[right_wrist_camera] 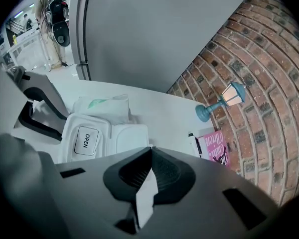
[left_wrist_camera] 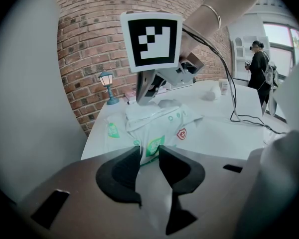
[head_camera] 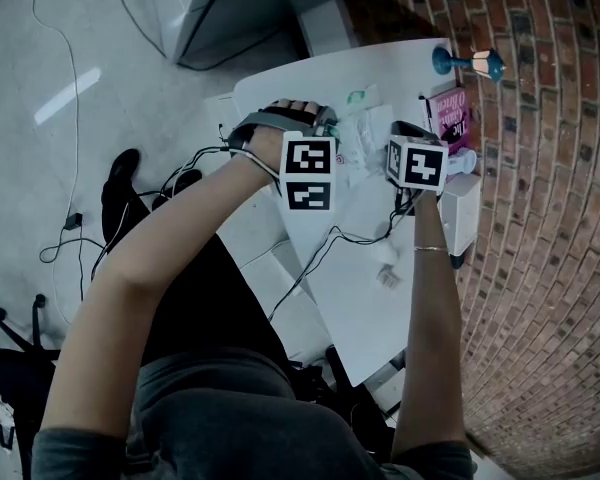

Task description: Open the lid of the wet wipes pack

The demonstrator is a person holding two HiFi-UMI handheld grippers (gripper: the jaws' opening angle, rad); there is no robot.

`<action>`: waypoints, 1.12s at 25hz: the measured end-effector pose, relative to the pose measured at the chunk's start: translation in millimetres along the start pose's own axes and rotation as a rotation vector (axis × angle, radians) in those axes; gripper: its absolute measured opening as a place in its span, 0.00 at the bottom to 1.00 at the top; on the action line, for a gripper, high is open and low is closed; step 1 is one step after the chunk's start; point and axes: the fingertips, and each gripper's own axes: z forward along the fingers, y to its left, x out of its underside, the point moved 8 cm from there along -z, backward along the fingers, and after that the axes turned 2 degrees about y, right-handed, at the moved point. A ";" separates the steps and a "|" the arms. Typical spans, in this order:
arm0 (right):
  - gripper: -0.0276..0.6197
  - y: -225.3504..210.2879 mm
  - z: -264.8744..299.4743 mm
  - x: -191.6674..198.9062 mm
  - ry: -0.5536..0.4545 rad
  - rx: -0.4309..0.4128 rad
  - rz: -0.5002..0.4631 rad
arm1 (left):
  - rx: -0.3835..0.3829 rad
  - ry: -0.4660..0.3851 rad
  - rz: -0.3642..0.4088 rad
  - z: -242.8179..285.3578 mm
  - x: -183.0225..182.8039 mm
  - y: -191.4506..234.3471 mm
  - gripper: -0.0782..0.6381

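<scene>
One white wet wipes pack [left_wrist_camera: 162, 121] (green logo [left_wrist_camera: 153, 146]): left gripper [left_wrist_camera: 149, 158] grasps its crumpled end, right gripper [right_wrist_camera: 150, 151] clenched beside its lid [right_wrist_camera: 131, 137].

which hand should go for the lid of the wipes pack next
Right, probably: the right gripper is free, jaws shut, near the OPEN lid; the left gripper grips the wet wipes pack.

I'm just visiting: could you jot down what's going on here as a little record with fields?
Surface: white table
Object: wet wipes pack, lying on it
Lid: white, marked OPEN, looks shut
Left hand-held gripper: clamped on the pack's end
Right hand-held gripper: jaws together, empty, by the lid
Nearby: blue lamp, pink book
</scene>
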 end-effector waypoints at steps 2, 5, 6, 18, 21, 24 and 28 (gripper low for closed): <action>0.06 2.0 1.5 1.5 0.005 0.012 -0.018 | 0.000 0.000 0.001 -0.2 -0.2 -0.1 0.29; 0.07 2.5 1.2 1.9 -0.008 0.019 0.003 | -0.001 -0.002 0.002 -0.3 0.0 -0.1 0.29; 0.07 2.1 0.9 2.4 -0.012 0.015 0.023 | -0.003 -0.002 0.002 -0.4 0.3 0.1 0.29; 0.16 8.1 -40.1 9.8 -0.206 -0.122 0.353 | -0.045 0.004 0.034 -3.6 2.3 -3.9 0.29; 0.16 13.0 -49.5 13.1 -0.248 -0.148 0.405 | -0.044 0.001 0.012 -7.6 1.9 -1.1 0.29; 0.16 18.2 -58.0 15.4 -0.291 -0.176 0.463 | -0.043 -0.002 -0.015 -16.5 4.5 4.7 0.29; 0.15 26.5 -71.8 18.7 -0.354 -0.204 0.551 | -0.044 0.000 -0.066 -31.0 12.5 11.3 0.29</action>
